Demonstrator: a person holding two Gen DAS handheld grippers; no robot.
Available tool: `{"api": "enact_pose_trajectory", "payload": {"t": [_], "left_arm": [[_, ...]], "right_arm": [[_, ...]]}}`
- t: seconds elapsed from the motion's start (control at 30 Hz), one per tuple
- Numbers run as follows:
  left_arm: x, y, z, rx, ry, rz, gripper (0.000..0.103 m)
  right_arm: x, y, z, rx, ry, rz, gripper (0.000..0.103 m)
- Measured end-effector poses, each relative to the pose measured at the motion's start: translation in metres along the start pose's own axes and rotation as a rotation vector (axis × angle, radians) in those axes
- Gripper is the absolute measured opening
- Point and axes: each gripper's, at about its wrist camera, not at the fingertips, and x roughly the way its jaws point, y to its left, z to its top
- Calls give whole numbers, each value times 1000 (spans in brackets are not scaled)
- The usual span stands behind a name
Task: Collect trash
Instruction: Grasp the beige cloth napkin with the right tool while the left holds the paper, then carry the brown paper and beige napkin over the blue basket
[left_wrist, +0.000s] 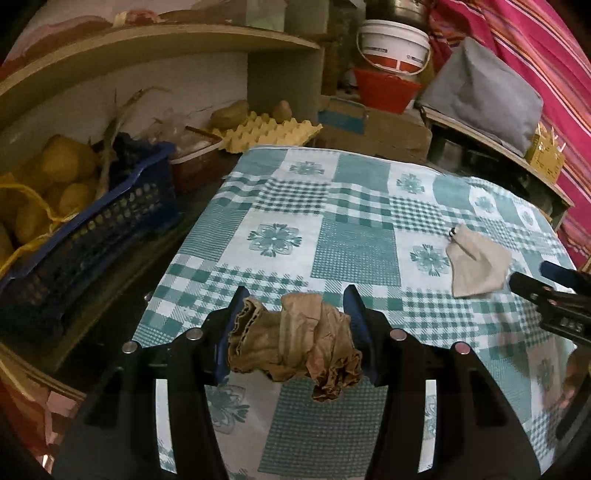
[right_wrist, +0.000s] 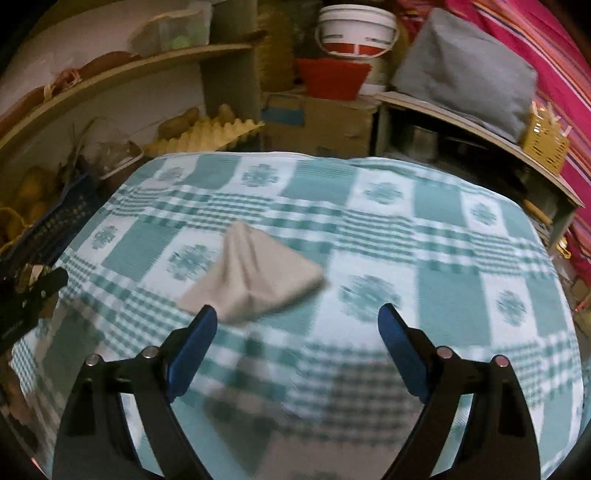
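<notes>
My left gripper (left_wrist: 295, 317) is shut on a crumpled brown piece of cardboard trash (left_wrist: 295, 350) and holds it above the green-and-white checked tablecloth (left_wrist: 354, 243). A pale beige folded paper (left_wrist: 476, 262) lies on the cloth at the right, with a small dark bit at its far corner. In the right wrist view the same beige paper (right_wrist: 255, 273) lies just ahead and left of my right gripper (right_wrist: 299, 317), which is open and empty above the cloth (right_wrist: 443, 280). The right gripper also shows in the left wrist view (left_wrist: 543, 284) at the right edge.
A blue basket (left_wrist: 85, 229) of yellowish produce stands left of the table. A yellow egg tray (left_wrist: 273, 133) lies behind it. A white bucket (left_wrist: 395, 44) on a red tub (left_wrist: 384, 92), a cardboard box and a grey cushion (left_wrist: 480, 96) stand behind the table.
</notes>
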Motion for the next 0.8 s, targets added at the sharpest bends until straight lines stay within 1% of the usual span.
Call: {"api": "enact_pose_trajectory", "payload": {"t": [0.1,0.2,0.27,0.33,0.37,0.43,0.47,0.53,0.57,0.63,0.73,0.8], "left_arm": [[3,3,3,-21,3,-4,51],[7,1,5,-34,9,-10,51],[6,-2,6,-27,4,-8,51],[6,-3,7,-22,-1,-12,51],[6,-4,7,-23,-3,-15,51],[6,-4,8,-29,-2,-19,51],[6,-4,8,-31,0,-20,51],[5,-7,9,-28,-1,-21,51],[4,-8,9,-25,-3,-21,51],[1,-11,9,-19,-11,-20,51],[-3,-14,10,-14,-20,-22,51],[-6,-16,10,-14,-24,-24,51]], "right_arm": [[15,11,11,-19,22,-12,92],[32,15,15,-33,60,-31,91],[40,14,13,-30,86,-26,91],[44,13,11,-26,100,-22,89],[44,13,10,-22,99,-13,87],[44,13,8,-20,101,28,66],[42,15,8,-23,100,51,62],[39,18,7,-41,92,65,45],[37,20,6,-52,84,71,42],[32,20,5,-58,75,83,29],[25,15,3,-62,54,68,21],[17,6,1,-58,37,46,20]]}}
